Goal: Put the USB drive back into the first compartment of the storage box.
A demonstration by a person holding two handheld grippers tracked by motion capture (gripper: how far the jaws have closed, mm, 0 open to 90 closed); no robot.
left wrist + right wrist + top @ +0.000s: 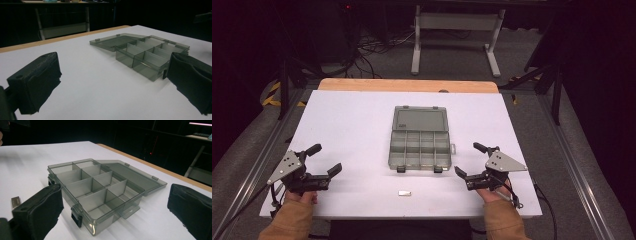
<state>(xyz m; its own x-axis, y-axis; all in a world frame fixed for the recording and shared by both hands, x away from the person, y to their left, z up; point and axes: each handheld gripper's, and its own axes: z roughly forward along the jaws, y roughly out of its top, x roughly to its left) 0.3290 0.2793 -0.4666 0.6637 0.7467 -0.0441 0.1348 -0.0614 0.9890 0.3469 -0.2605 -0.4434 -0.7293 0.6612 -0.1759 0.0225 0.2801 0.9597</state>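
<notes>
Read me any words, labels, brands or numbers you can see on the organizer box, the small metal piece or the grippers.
No text can be read.
Compartment box: a faint dark mark at the lid's near left corner, too small to read.
Small metal piece: no marking can be made out.
Left gripper and right gripper: grey plates show holes, no lettering.

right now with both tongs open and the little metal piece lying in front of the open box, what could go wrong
1. The small metal piece lies flat on the table, so tongs may slide off it or push it along rather than lift it.
2. The clear compartment box looks light; a nudge from the right tongs, close by its corner, could shift it.
3. The lid lies open behind; a bump could flip it shut.
</notes>
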